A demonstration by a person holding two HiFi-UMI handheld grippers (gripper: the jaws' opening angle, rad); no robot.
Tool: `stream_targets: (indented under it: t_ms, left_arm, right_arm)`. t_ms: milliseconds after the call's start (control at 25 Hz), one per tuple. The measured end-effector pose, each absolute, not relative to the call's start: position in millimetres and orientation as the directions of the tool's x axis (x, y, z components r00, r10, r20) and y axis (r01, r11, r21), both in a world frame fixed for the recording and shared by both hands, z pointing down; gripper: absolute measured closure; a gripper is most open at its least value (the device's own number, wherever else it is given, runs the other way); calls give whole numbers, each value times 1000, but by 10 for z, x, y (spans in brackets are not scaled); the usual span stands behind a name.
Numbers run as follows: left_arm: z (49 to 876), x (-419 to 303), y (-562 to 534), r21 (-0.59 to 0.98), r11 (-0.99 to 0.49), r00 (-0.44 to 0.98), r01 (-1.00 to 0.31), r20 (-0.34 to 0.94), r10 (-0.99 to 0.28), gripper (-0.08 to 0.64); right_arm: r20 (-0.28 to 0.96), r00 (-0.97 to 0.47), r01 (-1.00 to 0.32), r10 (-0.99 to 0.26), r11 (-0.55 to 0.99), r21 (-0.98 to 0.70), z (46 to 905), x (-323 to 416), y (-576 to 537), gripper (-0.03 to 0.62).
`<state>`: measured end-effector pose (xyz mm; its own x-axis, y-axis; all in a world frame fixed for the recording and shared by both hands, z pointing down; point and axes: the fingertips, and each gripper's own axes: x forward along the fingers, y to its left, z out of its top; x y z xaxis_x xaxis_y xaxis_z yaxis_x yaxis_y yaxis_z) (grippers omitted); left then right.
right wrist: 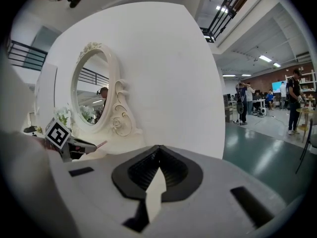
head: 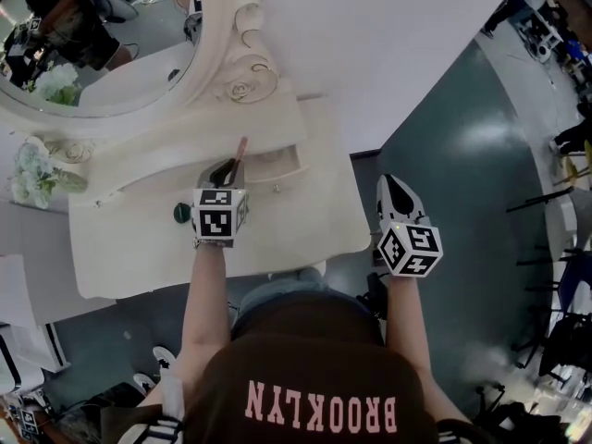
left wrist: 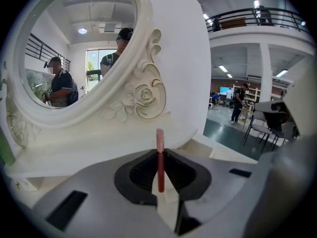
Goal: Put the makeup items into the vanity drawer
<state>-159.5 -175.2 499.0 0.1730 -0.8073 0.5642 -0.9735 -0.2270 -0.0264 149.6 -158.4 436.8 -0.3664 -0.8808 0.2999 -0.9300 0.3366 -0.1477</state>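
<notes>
My left gripper [head: 225, 171] is clamped on a slim lip gloss tube [left wrist: 160, 163]. Its dark red body sits between the pads and its pink end sticks out past my tips, toward the vanity [head: 139, 257] mirror [left wrist: 74, 48]. Just ahead and slightly right of those tips is the drawer [head: 275, 166], which looks pulled out, though its inside is washed out white and I cannot make out any contents. Just left of my marker cube a small dark green round item [head: 181, 213] peeks out, half hidden, so I cannot name it. My right gripper [head: 396, 191] has its jaws together on nothing, off the vanity's right edge above the teal floor [head: 462, 183].
</notes>
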Motion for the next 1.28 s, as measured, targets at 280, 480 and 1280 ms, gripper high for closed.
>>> stream_targets:
  t_ms: [280, 480, 1280]
  left_arm:
    - [5007, -1261, -1875, -21, -301, 237, -953, 565, -790, 520]
    - [5078, -1038, -1928, -4, -366, 298, -930, 574, -763, 520]
    - [5283, -678, -1940, -203, -566, 312, -799, 665, -679, 457]
  right_arm:
    - [307, -301, -952, -903, 266, -151, 4388, 1812, -1519, 595]
    - [324, -267, -962, -908, 232, -143, 4434, 1960, -1474, 595]
    - [348, -228, -972, -909, 191, -138, 4452, 2192, -1361, 595]
